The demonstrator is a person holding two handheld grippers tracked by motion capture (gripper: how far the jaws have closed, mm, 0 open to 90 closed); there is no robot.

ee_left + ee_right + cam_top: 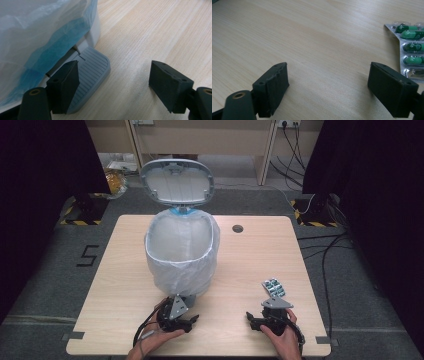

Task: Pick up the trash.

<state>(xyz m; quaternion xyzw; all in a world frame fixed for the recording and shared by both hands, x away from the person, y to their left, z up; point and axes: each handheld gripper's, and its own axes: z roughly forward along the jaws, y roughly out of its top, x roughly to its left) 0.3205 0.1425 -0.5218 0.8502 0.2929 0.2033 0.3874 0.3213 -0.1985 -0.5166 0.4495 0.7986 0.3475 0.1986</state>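
A grey pedal bin [182, 265] lined with a pale plastic bag [30, 32] stands on the wooden table [250, 255], its lid [177, 181] raised. My left gripper [182, 303] sits at the bin's foot. It is open [115, 72], and its left jaw hovers over the ribbed grey pedal [93, 68]. A blister pack of green capsules [274, 287] lies on the table at the near right. My right gripper [270, 303] is just short of it, open [328, 72] above bare wood, with the pack [412, 47] ahead and to the right of its jaws.
A cable hole [237, 228] sits in the tabletop behind the bin. Black curtains hang on both sides. On the floor beyond the table are stand bases with hazard tape [310, 215] and cables [327, 250].
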